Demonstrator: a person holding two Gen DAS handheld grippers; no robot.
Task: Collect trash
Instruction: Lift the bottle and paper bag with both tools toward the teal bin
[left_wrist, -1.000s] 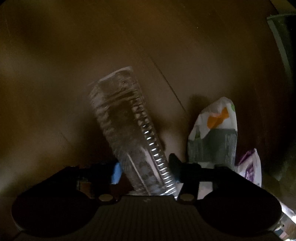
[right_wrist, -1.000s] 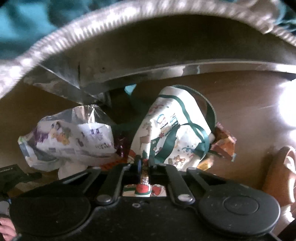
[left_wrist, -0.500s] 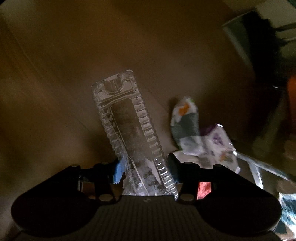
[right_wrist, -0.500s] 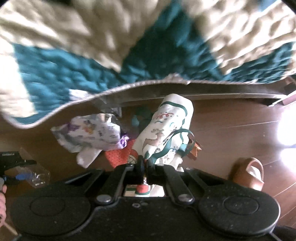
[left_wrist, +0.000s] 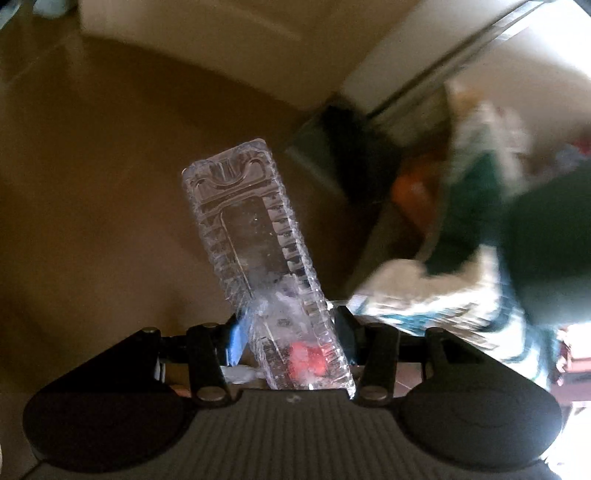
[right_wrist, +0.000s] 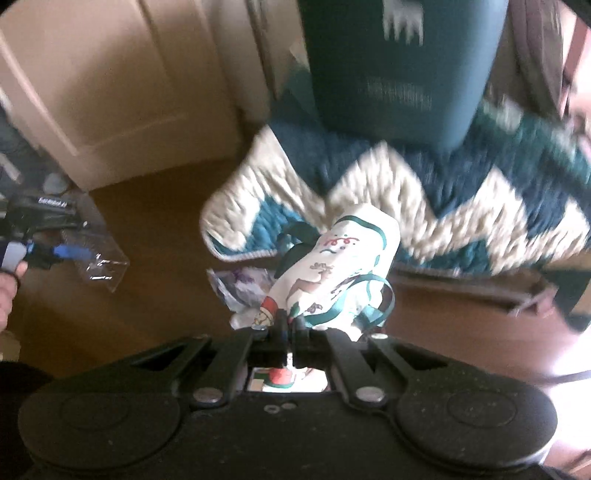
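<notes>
Both hands loaded. Left gripper (left_wrist: 291, 332): jaws part-way closed, clamped on the base of a clear ribbed plastic clamshell tray (left_wrist: 255, 243), which sticks up and forward, tilted left, clear of the brown wooden floor (left_wrist: 92, 184). Right gripper (right_wrist: 290, 328): jaws pinched fully together on the edge of a white Christmas-print gift bag with reindeer and green ribbon handles (right_wrist: 340, 266); the bag hangs forward off the pinch.

I'd judge this as the carry phase: both pieces lifted, to be taken to a bin. I can't see any bin in either view, so that needs finding first. To do it well I'd keep both grips firm: the tray is held only at one end and could lever out, and the bag is held by a thin edge with loose ribbon loops that could snag.

Around: a crumpled purple-and-white wrapper (right_wrist: 240, 291) lies on the floor just beside the bag, uncollected. Teal-and-cream zigzag blanket (right_wrist: 443, 192) drapes close behind the bag; I'd steer wide of its edge. Beige cabinet door (right_wrist: 110, 92) at upper left. Heavy motion blur on the right of the left view; nothing reliable there.
</notes>
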